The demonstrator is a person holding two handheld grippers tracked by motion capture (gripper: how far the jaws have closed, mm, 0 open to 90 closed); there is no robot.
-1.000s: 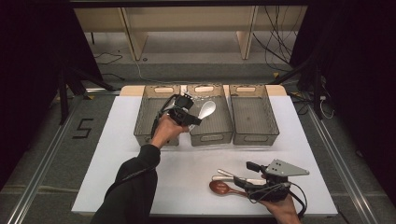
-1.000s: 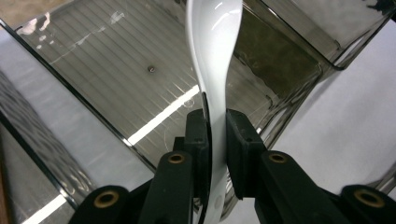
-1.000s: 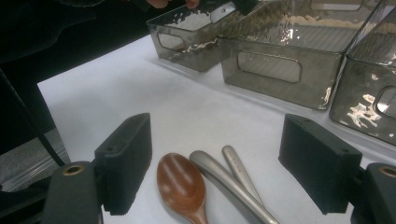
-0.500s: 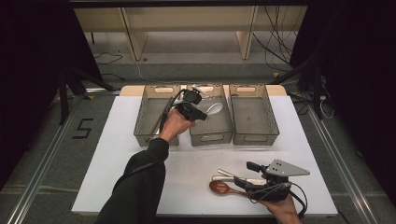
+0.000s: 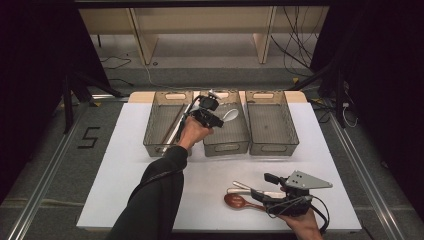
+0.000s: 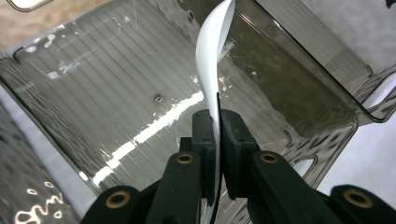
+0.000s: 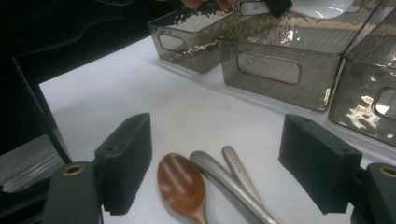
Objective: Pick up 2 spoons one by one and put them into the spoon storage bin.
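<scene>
High view: white spoon (image 5: 230, 115) above middle bin (image 5: 226, 141), flanked by bins.

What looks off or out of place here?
Nothing stands out. The left gripper holds a white spoon over the middle bin; the wooden spoon lies by two metal handles, unspilled.

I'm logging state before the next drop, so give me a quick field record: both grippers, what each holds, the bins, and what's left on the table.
left gripper: shut on white spoon, held over middle bin
right gripper: open, holding nothing, low over the table
left bin: long thin utensils inside
right bin: looks empty
table: brown wooden spoon and two metal handles lying between the right gripper's jaws
</scene>
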